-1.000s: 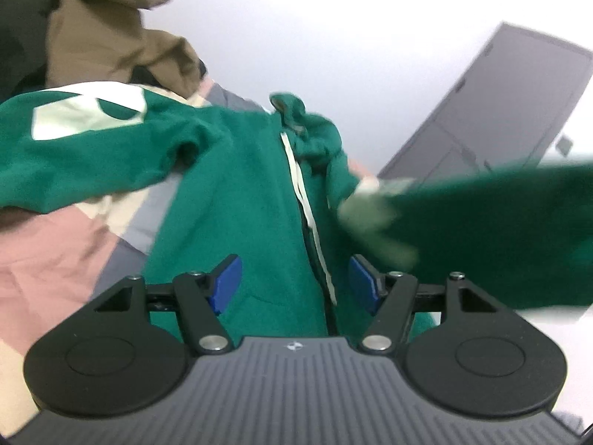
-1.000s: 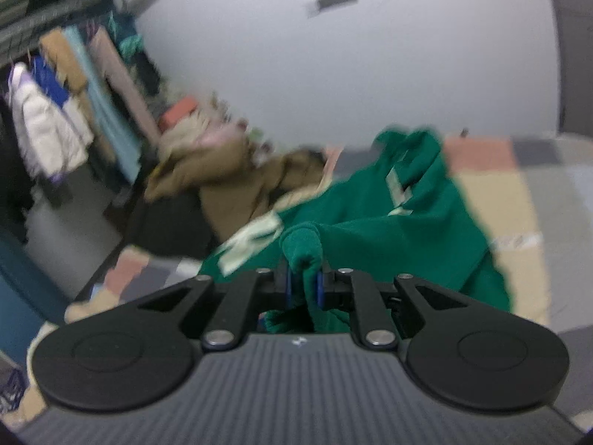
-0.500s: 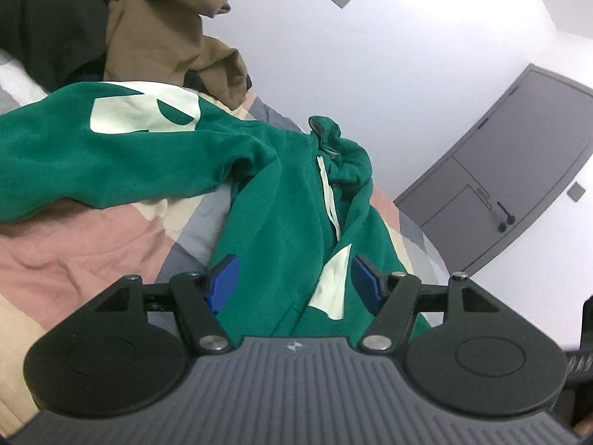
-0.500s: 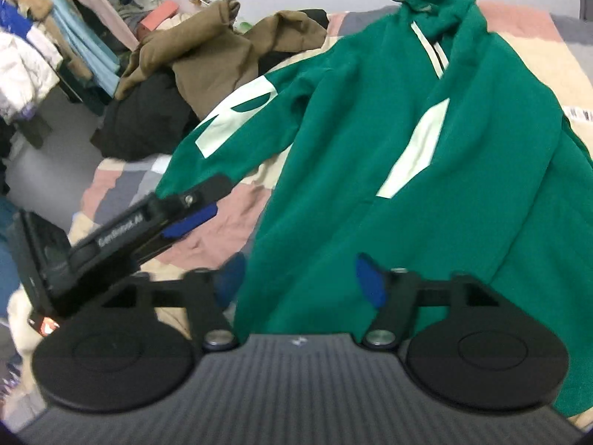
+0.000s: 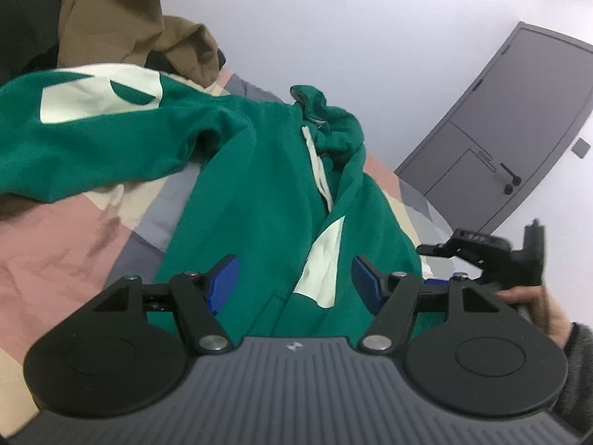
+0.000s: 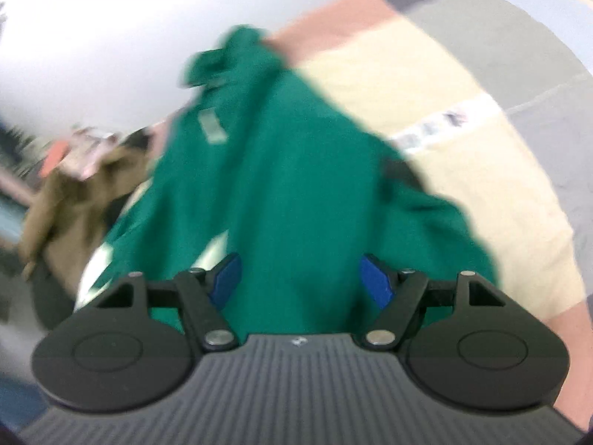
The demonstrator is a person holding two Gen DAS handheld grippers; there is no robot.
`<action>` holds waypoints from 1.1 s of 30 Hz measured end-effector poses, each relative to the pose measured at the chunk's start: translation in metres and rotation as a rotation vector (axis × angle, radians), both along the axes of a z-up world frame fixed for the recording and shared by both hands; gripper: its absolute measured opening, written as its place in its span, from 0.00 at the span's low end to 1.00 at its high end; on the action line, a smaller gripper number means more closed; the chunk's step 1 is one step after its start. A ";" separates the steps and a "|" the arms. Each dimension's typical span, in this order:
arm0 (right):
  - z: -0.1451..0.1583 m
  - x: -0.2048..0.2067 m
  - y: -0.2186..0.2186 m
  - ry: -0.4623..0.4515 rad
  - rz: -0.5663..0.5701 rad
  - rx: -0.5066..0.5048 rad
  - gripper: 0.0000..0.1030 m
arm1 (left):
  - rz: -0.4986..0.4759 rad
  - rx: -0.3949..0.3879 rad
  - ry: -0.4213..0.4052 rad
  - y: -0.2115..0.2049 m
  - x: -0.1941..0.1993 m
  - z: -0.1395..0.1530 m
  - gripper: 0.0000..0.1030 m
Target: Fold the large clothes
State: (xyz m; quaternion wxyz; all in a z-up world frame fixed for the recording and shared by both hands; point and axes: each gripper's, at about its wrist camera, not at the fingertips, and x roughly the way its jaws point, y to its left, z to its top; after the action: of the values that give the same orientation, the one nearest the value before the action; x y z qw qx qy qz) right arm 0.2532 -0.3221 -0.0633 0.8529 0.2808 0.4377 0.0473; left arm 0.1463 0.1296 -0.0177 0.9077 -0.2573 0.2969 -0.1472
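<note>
Nearest us, our left gripper (image 5: 292,278) stands wide open, blue pads apart, nothing between them. Just beyond the pads lies the green hoodie (image 5: 259,200), body spread on the bed (image 5: 55,256) with its patchwork cover of pink, grey and cream. A cream patch (image 5: 322,267) on the hoodie front sits between our left gripper's fingers in view, though lower and apart from them. The white drawstring (image 5: 317,165) runs up to the bunched hood (image 5: 326,118). One sleeve (image 5: 92,137), with a large cream marking, stretches away to the left and is cut off by the frame edge.

Our right gripper (image 6: 298,278) is likewise wide open and holds nothing; the hoodie (image 6: 281,193) lies straight ahead of it, filling the gap in view. From the left wrist view we see this gripper (image 5: 481,252) at the right edge, held in our right hand (image 5: 537,304), off the hoodie's right side.

The right wrist view is heavily motion-blurred: hoodie folds and a printed tag on the bed cannot be read. Whether either gripper touches cloth we cannot tell.

Farther back, a brown garment (image 5: 122,22) is heaped against dark clothing, beyond the sleeve. Farthest, a grey door (image 5: 519,129) in the white wall.
</note>
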 end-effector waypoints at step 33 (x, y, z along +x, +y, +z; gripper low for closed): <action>-0.090 0.112 -0.104 -0.279 -0.204 0.305 0.17 | -0.188 0.084 -0.030 -0.087 0.046 -0.036 0.70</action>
State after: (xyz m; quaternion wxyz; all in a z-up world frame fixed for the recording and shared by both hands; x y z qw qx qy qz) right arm 0.3657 -0.4261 -0.1533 0.8533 0.4398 0.2726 0.0648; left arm 0.1925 0.0425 -0.0533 0.9043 -0.1878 0.3119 -0.2230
